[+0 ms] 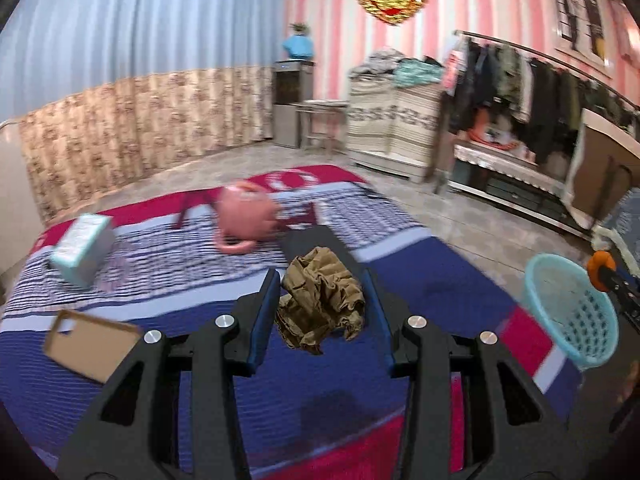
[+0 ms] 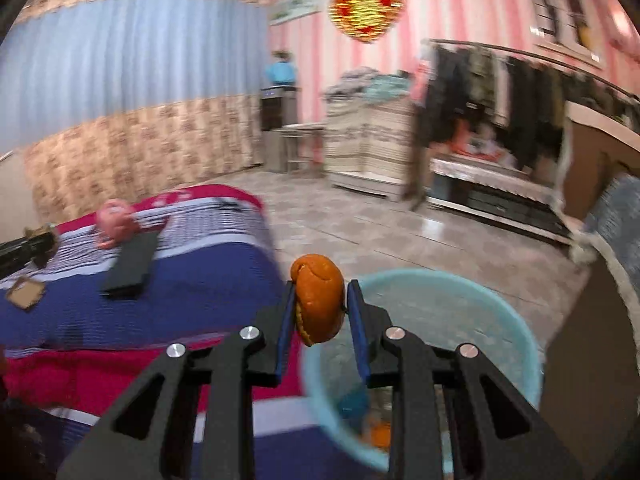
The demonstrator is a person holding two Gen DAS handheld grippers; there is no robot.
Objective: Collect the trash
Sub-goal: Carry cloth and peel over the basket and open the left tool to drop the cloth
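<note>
My left gripper (image 1: 320, 292) is shut on a crumpled brown paper wad (image 1: 322, 300) and holds it above the striped bed cover (image 1: 200, 280). My right gripper (image 2: 318, 304) is shut on a piece of orange peel (image 2: 319, 300) and holds it at the near rim of the light blue trash basket (image 2: 512, 328). The basket holds blue and orange scraps at its bottom. In the left wrist view the basket (image 1: 568, 312) stands off the bed's right edge, with the right gripper and its peel (image 1: 600, 270) just beside its rim.
On the bed lie a pink teapot (image 1: 244, 216), a pale blue box (image 1: 82, 248), a brown cardboard piece (image 1: 90, 344) and a flat black object (image 2: 132, 266). Tiled floor (image 2: 380, 236), a clothes rack (image 1: 532, 92) and cabinets lie beyond.
</note>
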